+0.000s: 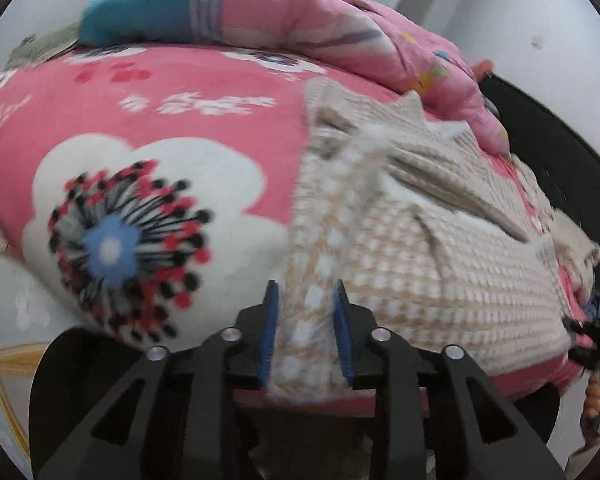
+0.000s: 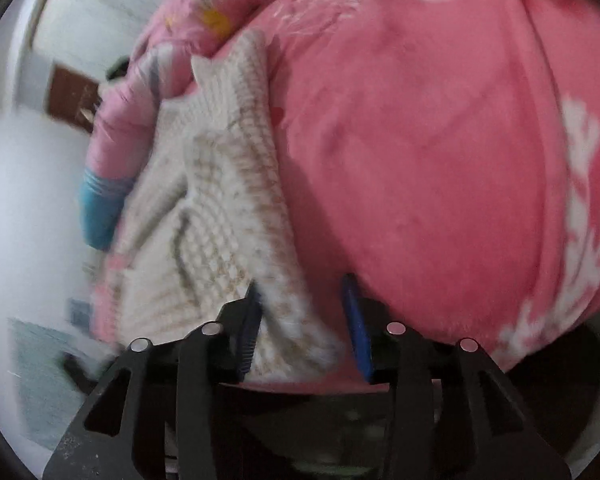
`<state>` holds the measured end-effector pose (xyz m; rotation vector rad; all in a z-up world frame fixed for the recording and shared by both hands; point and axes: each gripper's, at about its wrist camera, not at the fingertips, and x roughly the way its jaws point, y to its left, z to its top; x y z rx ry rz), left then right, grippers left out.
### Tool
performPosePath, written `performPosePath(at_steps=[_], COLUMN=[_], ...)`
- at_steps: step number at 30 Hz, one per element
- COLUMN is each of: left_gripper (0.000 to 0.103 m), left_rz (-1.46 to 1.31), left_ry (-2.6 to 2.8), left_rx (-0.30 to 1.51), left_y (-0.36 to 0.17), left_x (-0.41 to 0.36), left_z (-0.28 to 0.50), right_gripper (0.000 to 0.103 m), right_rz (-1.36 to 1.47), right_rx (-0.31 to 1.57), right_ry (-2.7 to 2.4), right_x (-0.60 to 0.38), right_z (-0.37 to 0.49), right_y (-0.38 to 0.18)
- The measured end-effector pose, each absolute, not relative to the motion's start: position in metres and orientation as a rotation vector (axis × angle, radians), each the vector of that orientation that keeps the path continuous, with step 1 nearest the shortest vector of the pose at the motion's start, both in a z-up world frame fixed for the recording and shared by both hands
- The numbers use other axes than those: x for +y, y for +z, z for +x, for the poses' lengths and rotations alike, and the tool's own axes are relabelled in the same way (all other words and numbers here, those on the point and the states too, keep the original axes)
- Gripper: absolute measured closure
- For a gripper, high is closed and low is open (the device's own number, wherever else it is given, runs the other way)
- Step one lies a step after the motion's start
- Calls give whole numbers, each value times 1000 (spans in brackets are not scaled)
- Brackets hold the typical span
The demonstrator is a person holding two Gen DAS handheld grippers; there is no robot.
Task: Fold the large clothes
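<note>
A cream knitted sweater (image 1: 412,248) with a tan check pattern lies crumpled on a pink flowered bedcover (image 1: 148,120). My left gripper (image 1: 306,300) is open, its blue-padded jaws straddling the sweater's near edge. In the right wrist view the sweater (image 2: 220,208) lies to the left on the bedcover (image 2: 420,140). My right gripper (image 2: 302,292) is open, with the sweater's near corner lying between the jaws. The other gripper (image 1: 592,340) shows at the left wrist view's right edge.
A rolled pink and blue quilt (image 1: 260,12) lies along the far side of the bed, touching the sweater's far edge; it also shows in the right wrist view (image 2: 140,120). A dark object (image 1: 560,152) lies beyond the bed's right side. White walls stand behind.
</note>
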<state>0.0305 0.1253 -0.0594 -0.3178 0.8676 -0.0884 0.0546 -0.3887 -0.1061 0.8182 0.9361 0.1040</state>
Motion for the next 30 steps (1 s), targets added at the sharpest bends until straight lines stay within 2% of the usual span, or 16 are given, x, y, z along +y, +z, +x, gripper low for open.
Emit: performPosePath(at_steps=[3,6,9,12,17,25,30], left_gripper=[57,55,47,40,38,38,38], left_rz=[-360,-328,-254,-168,-81,-6,24], left_ry=[-70,-19,7,-34,-125,-237,-237], left_rx=[810,769,722,659,616,708,757], left_y=[-50,-37,-17,4,16,-20,-45], left_x=[144,153,148,130,93,41,28], left_z=[17,9,3,-4,-7,3,15], right_gripper=[36,32,22,21,20,20,20], right_rz=[708,592,503,390,233,147,145], right_rx=[894,864,818,788,766,878,918], right_ry=[-21,-132,-160,-99,111,266,286], right_x=[-400,-403,-387,-349,-267,-197,-176], right_z=[42,33,30,40,74,107,117], right_y=[-82,-57,-33,-13,3,-37,-41])
